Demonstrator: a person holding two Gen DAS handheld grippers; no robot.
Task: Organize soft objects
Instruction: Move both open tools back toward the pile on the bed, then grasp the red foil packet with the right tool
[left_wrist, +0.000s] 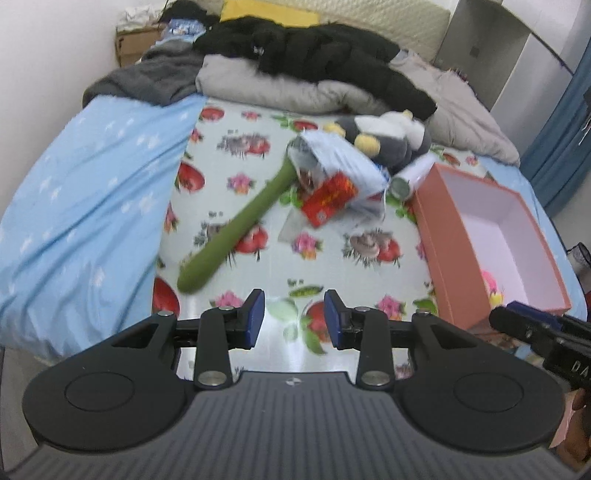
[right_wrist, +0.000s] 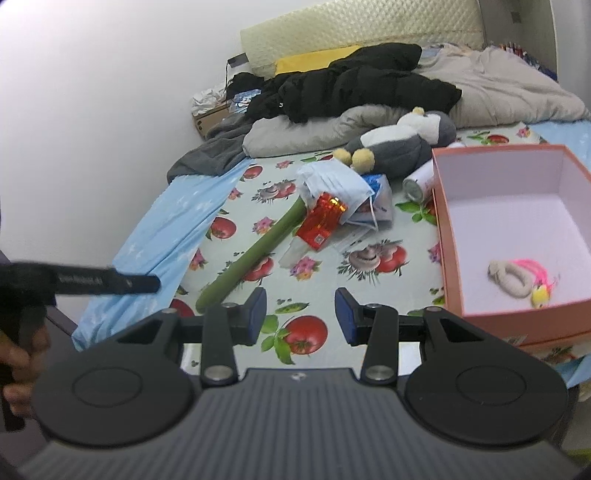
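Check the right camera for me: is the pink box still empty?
No. The pink box already holds a small beige and pink toy lying on its floor near the front wall.

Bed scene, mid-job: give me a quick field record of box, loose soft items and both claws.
box: orange box, open, on the bed's right side
box contents: pink and beige hair ties on its floor
green plush stick: lying diagonally on the fruit-print sheet
grey plush toy: behind the box, beside the face masks
red packet: lying in the pile by the masks
left claw: open, empty, above the sheet
right claw: open, empty, left of the box
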